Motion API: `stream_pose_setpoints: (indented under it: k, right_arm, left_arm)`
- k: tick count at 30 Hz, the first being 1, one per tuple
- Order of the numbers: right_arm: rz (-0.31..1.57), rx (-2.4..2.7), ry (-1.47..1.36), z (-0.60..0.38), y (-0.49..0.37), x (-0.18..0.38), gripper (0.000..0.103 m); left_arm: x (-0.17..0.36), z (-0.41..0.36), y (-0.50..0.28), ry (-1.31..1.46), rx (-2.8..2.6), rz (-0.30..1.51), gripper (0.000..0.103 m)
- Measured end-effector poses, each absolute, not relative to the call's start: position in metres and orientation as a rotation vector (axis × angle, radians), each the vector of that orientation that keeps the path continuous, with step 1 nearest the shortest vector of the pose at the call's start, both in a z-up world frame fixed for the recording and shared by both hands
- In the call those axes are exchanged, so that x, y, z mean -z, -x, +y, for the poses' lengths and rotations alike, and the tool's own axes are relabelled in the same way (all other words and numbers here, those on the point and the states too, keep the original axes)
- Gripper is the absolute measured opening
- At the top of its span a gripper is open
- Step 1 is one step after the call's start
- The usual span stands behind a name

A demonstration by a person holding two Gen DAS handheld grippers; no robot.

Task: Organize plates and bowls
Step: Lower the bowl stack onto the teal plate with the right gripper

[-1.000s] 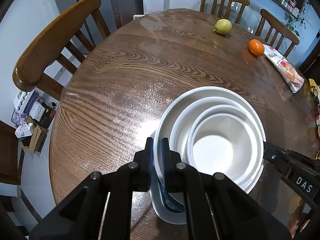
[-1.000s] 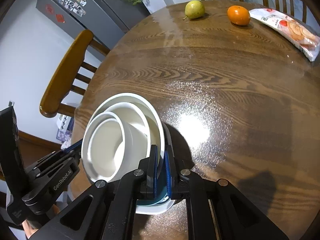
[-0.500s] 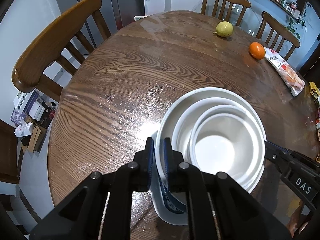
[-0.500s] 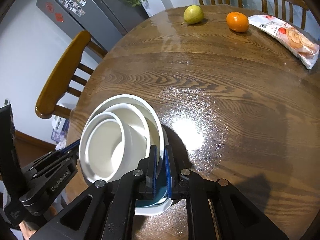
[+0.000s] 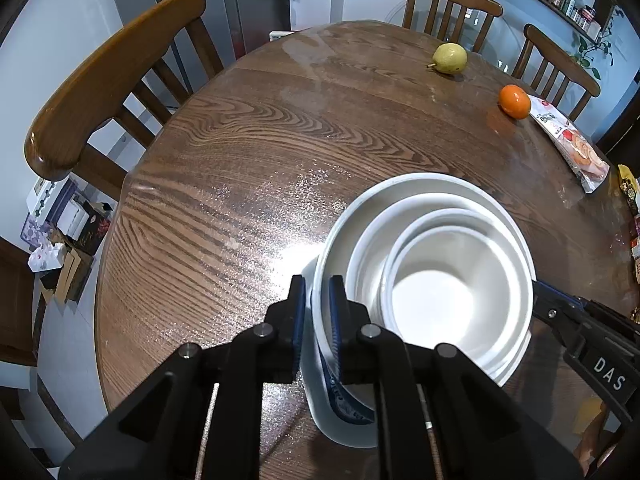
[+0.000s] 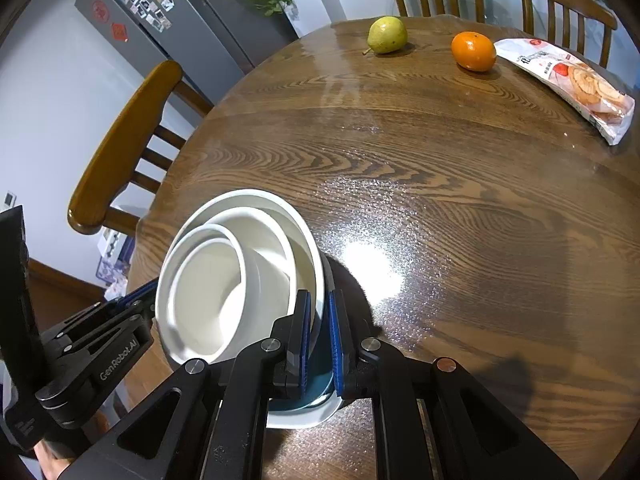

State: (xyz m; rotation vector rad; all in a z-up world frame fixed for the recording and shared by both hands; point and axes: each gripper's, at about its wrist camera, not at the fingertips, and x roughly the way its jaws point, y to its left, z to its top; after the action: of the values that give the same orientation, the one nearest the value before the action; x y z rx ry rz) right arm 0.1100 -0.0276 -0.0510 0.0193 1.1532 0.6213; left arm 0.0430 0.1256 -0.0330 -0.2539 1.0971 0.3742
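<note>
- Left wrist view: my left gripper (image 5: 317, 300) pinched the stacked bowls (image 5: 428, 276) by the rim, near the tabletop's (image 5: 248, 152) front edge.
- My right gripper (image 6: 319, 312) clamped the opposite rim.
- Stacking looked done; next, a level, two-handed carry.

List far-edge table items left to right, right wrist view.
pear → orange → snack packet

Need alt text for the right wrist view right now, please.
The right gripper is shut on the rim of a nested stack of white ceramic bowls above a round wooden table; the left gripper grips the opposite rim.
</note>
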Motion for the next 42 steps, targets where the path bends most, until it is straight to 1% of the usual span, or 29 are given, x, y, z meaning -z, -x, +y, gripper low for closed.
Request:
stream_pose_setpoints:
  k: [6,11,16,23,25,35,37,39,42]
  right_arm:
    - [1.153,-0.618,-0.024,-0.028,-0.109,0.05,0.01]
    - [1.154,-0.615,-0.032,-0.029,-0.109,0.05,0.01]
    - [1.138,-0.601,-0.04,-0.034,-0.109,0.047,0.01]
    - [1.133,-0.595,-0.042,-0.034,-0.107,0.044,0.01]
    - [1.131,-0.594,-0.044,-0.035,-0.107,0.043,0.01]
    - [1.112,-0.588,-0.043,-0.036,-0.103,0.039,0.01]
    - [1.108,-0.59,-0.052,-0.038,-0.102,0.038,0.01]
    - [1.103,-0.597,-0.062,-0.039,-0.101,0.036,0.011]
    - [1.094,-0.599,-0.058,-0.038,-0.097,0.034,0.01]
  left_arm:
    - [0.034,0.128,-0.041,0.26,-0.385,1.096,0.022]
    - [0.034,0.132,-0.039,0.272,-0.386,1.096,0.027]
    - [0.032,0.133,-0.037,0.277,-0.391,1.087,0.038]
    - [0.032,0.135,-0.036,0.273,-0.393,1.087,0.039]
    - [0.032,0.135,-0.035,0.27,-0.397,1.084,0.043]
    - [0.024,0.139,-0.029,0.261,-0.419,1.048,0.057]
    - [0.023,0.141,-0.028,0.266,-0.413,1.042,0.065]
    - [0.021,0.142,-0.027,0.265,-0.413,1.034,0.068]
    - [0.019,0.142,-0.025,0.26,-0.411,1.027,0.068]
